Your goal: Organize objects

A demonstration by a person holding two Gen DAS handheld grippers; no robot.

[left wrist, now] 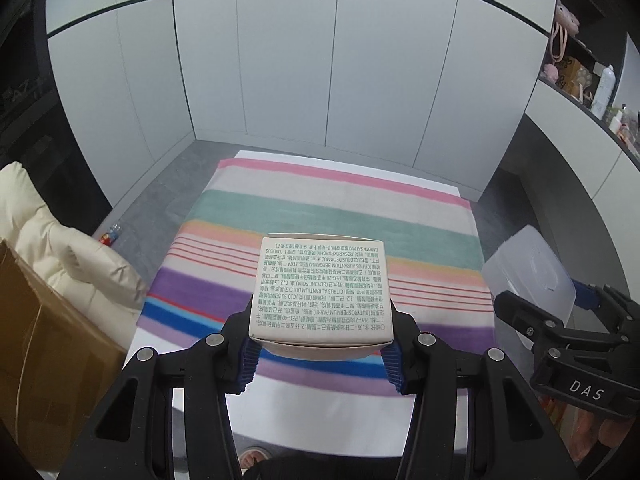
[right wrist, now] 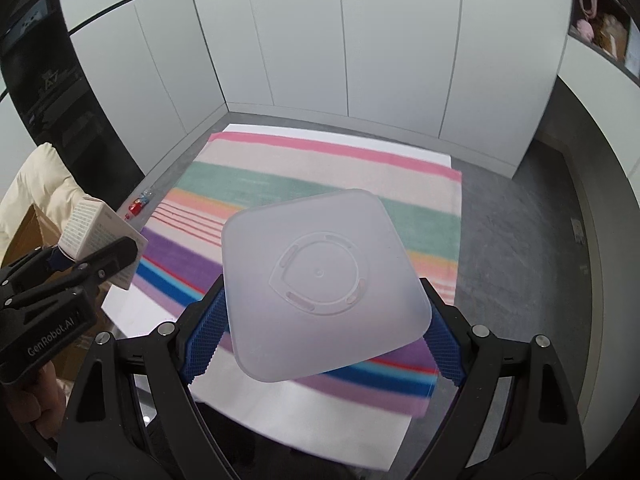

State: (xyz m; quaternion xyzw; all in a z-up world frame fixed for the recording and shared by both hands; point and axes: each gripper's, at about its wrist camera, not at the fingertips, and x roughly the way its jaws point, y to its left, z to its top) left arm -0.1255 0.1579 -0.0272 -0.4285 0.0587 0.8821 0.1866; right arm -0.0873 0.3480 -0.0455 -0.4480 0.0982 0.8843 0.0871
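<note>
Tilting downward over the striped cloth point(left wrist: 320, 208), left gripper point(left wrist: 320, 364) clamps carton point(left wrist: 320, 292), right gripper point(right wrist: 324, 344) clamps plastic container point(right wrist: 324, 280).

Count: 2 grippers — left gripper point(left wrist: 320, 354), right gripper point(right wrist: 324, 344). 1 printed carton point(left wrist: 320, 292). 1 translucent plastic container point(right wrist: 326, 284). 1 striped cloth point(left wrist: 320, 204). 1 small bottle, probably, on floor at 9 o'clock point(left wrist: 111, 235). 1 cardboard box point(left wrist: 44, 344).

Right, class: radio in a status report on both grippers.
Left gripper shut on printed carton. Right gripper shut on translucent container. Striped cloth below, nothing in the way.
</note>
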